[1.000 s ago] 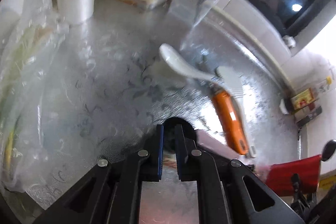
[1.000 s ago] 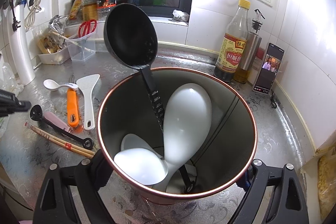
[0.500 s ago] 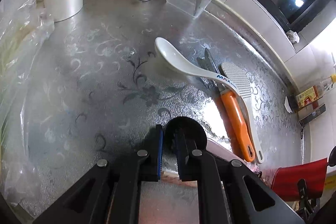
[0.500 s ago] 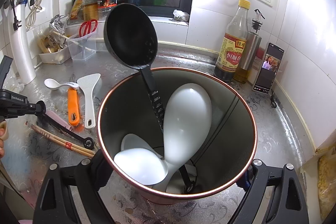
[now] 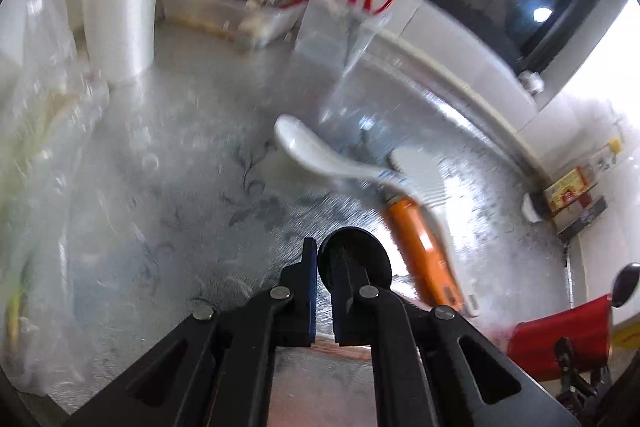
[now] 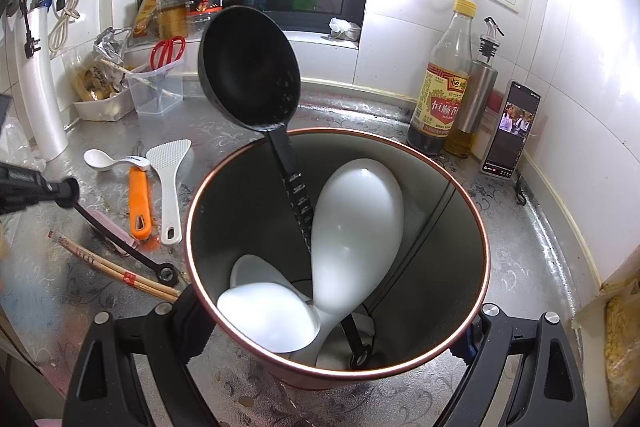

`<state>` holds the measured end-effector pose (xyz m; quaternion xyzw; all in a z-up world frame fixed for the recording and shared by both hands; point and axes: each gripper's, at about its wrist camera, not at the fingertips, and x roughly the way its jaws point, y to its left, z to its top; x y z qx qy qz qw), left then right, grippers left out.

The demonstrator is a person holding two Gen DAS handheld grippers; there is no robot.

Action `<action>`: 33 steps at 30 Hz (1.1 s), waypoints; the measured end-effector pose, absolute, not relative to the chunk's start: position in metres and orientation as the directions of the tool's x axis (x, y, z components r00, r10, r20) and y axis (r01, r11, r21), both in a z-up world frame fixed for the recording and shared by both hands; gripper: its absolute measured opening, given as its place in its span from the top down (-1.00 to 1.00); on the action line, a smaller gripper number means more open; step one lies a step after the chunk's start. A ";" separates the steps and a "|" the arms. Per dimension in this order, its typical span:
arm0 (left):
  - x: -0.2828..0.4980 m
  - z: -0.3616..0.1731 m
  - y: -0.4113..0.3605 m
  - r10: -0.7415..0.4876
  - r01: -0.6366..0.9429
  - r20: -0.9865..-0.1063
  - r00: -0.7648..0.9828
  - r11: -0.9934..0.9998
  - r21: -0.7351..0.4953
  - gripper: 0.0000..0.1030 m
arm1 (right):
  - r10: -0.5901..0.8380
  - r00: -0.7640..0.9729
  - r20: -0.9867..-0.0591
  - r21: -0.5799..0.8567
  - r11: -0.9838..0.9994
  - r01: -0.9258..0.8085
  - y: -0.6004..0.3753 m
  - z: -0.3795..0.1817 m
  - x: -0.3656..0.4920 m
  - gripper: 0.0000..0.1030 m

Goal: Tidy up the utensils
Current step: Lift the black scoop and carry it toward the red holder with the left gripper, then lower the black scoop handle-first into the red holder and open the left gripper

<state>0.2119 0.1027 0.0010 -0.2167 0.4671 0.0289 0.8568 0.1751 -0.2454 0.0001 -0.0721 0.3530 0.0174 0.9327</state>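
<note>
While the right gripper is clamped with its jaws on either side of a round holder, the left gripper is seen at the left edge of the right wrist view, its jaws having just closed on the bowl end of a small black scoop. In that view the scoop's long axis slants from the gripped bowl at upper left down to its ringed handle end at lower right, near the holder's rim; whether that end rests on the counter cannot be told. In the left wrist view, which is blurred, the scoop's round bowl stands between the narrow jaws.

The holder is upright on the counter, and 3 utensils are held in it: a black ladle with its bowl up and handle down, a large white spoon leaning bowl up, and a smaller white spoon at the front.

On the counter left of the holder, 2 chopsticks lie side by side, slanting under the scoop. Further back lie an orange-handled tool, a white paddle with its handle towards the camera, and a white soup spoon lying crosswise.
</note>
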 end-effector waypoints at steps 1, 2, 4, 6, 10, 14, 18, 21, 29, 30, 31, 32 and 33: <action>0.210 0.009 0.101 -0.149 -0.239 -0.802 0.579 0.909 -0.342 0.91 | -0.018 0.750 -0.661 -0.122 0.989 -0.083 -0.245 0.000 0.175 -0.81; 0.207 0.019 0.099 -0.148 -0.223 -0.787 0.599 0.913 -0.342 0.91 | -0.018 0.750 -0.661 -0.122 0.989 -0.083 -0.245 0.000 0.175 -0.81; 0.204 0.036 0.096 -0.151 -0.194 -0.761 0.631 0.919 -0.343 0.91 | -0.018 0.750 -0.661 -0.122 0.989 -0.083 -0.245 0.000 0.175 -0.81; 0.200 0.053 0.090 -0.153 -0.163 -0.733 0.663 0.926 -0.341 0.91 | -0.018 0.750 -0.661 -0.122 0.989 -0.083 -0.245 0.000 0.175 -0.81; 0.198 0.082 0.081 -0.162 -0.109 -0.676 0.719 0.934 -0.339 0.91 | -0.018 0.750 -0.662 -0.122 0.989 -0.083 -0.245 0.000 0.175 -0.81; 0.193 0.115 0.070 -0.187 -0.043 -0.607 0.773 0.938 -0.343 0.91 | -0.018 0.750 -0.662 -0.122 0.989 -0.084 -0.245 0.000 0.175 -0.81; 0.187 0.154 0.057 -0.212 0.031 -0.517 0.829 0.942 -0.335 0.91 | -0.019 0.750 -0.662 -0.122 0.989 -0.083 -0.245 0.000 0.175 -0.81; 0.183 0.178 0.040 -0.252 0.106 -0.452 0.856 0.940 -0.323 0.91 | -0.019 0.750 -0.661 -0.122 0.989 -0.083 -0.245 0.000 0.175 -0.81; 0.189 0.199 -0.020 -0.310 0.248 -0.424 0.851 0.949 -0.196 0.91 | -0.020 0.749 -0.662 -0.122 0.989 -0.081 -0.245 0.000 0.175 -0.81; 0.187 0.199 -0.028 -0.318 0.262 -0.432 0.844 0.947 -0.185 0.91 | -0.021 0.749 -0.662 -0.122 0.989 -0.080 -0.245 0.000 0.174 -0.81; 0.188 0.198 -0.035 -0.327 0.276 -0.439 0.837 0.945 -0.177 0.91 | -0.020 0.749 -0.662 -0.122 0.989 -0.081 -0.245 0.000 0.174 -0.81; 0.187 0.197 -0.040 -0.335 0.289 -0.445 0.831 0.942 -0.171 0.91 | -0.020 0.749 -0.662 -0.122 0.989 -0.081 -0.245 0.000 0.174 -0.81; 0.186 0.196 -0.046 -0.343 0.301 -0.449 0.825 0.939 -0.165 0.91 | -0.021 0.749 -0.663 -0.122 0.989 -0.081 -0.245 0.000 0.175 -0.81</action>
